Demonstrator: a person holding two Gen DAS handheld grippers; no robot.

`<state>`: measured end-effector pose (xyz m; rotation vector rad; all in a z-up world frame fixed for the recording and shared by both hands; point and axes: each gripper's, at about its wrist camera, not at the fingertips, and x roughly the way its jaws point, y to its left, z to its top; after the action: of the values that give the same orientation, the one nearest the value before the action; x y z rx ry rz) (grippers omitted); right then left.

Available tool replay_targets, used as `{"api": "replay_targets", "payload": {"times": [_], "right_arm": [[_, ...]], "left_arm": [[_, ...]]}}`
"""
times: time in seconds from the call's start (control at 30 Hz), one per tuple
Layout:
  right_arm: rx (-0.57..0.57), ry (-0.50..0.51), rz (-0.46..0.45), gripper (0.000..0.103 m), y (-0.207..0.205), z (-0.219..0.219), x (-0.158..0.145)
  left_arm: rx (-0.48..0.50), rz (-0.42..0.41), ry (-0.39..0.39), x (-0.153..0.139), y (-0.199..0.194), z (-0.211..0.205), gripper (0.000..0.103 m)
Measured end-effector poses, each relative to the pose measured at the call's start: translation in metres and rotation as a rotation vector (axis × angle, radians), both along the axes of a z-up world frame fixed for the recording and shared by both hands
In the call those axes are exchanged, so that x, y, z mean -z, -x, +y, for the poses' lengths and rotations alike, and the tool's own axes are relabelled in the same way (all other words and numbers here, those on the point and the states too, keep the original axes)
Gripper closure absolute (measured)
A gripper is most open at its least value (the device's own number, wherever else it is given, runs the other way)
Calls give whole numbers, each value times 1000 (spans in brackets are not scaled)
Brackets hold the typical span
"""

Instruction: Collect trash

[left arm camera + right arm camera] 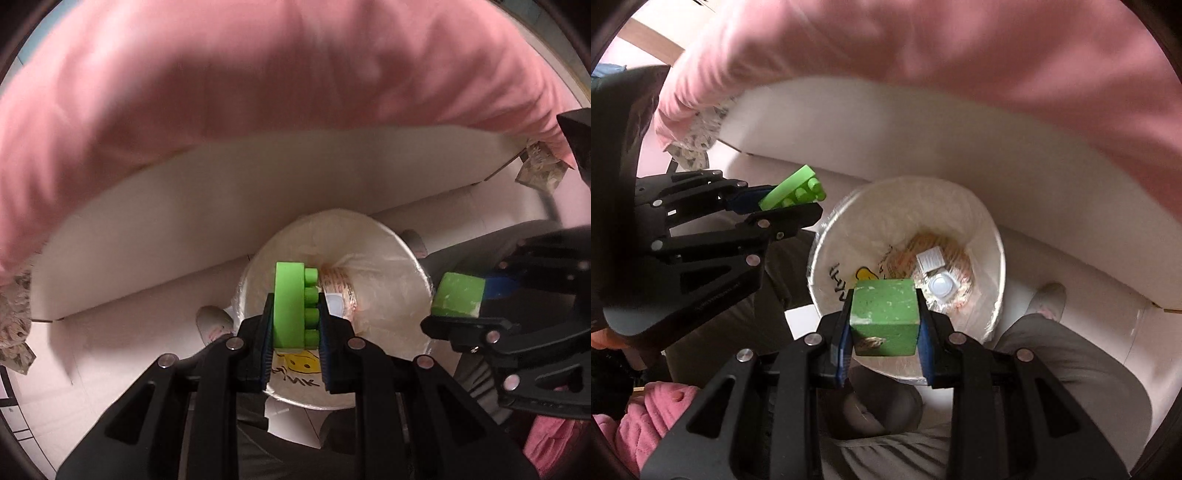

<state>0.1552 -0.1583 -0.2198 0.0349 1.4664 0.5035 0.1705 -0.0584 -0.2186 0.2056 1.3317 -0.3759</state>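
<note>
My left gripper (293, 314) is shut on a bright green studded toy brick (290, 306) and holds it above the open white trash bin (402, 254). My right gripper (884, 321) is shut on a green wooden cube (884, 317), also above the bin (990, 229). The bin has a clear liner and holds a patterned wrapper (945, 247) and small white plastic pieces (942, 284). Each gripper shows in the other's view: the right one with the cube (458, 299) at the right, the left one with the brick (794, 192) at the left.
A pink bedcover (258, 74) hangs over a white bed frame (221, 177) just behind the bin. The person's grey-trousered legs (1052, 362) and slippered feet (212, 321) stand around the bin on the pale floor. A pink fluffy sleeve (653, 413) is at lower left.
</note>
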Motion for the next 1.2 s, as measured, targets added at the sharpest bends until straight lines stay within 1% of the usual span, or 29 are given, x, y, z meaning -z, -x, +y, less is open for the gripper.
{"api": "replay_targets", "payload": {"times": [0.17,0.23,0.47,0.73,0.8,0.83,0.87,0.9,1.0,1.1,1.2], "right_arm": [[-14,15,68,72,-5,4,24],[-18,22,96,72,-8,6,38],[-16,54,175,72,-16,6,74],[-9,84,233,72,-21,6,102],[-7,89,242,72,-22,7,106],[-7,94,246,72,-23,7,109],[-8,101,252,72,-22,8,111],[-8,107,256,70,-22,8,112],[0,118,258,53,-21,8,113],[2,113,243,52,-22,8,108],[-2,89,208,52,-21,8,92]], "left_arm": [[-2,70,7,27,-8,-3,80],[-5,101,13,38,-10,-4,80],[-22,188,7,73,-17,-2,80],[-38,248,7,95,-19,-2,79],[-40,261,6,99,-20,-3,69],[-48,263,3,101,-19,-2,61],[-54,262,0,101,-19,-1,57],[-57,265,0,103,-19,-1,56],[-68,273,-1,104,-18,0,52],[-80,268,7,100,-17,3,48],[-99,255,47,87,-18,9,44]]}}
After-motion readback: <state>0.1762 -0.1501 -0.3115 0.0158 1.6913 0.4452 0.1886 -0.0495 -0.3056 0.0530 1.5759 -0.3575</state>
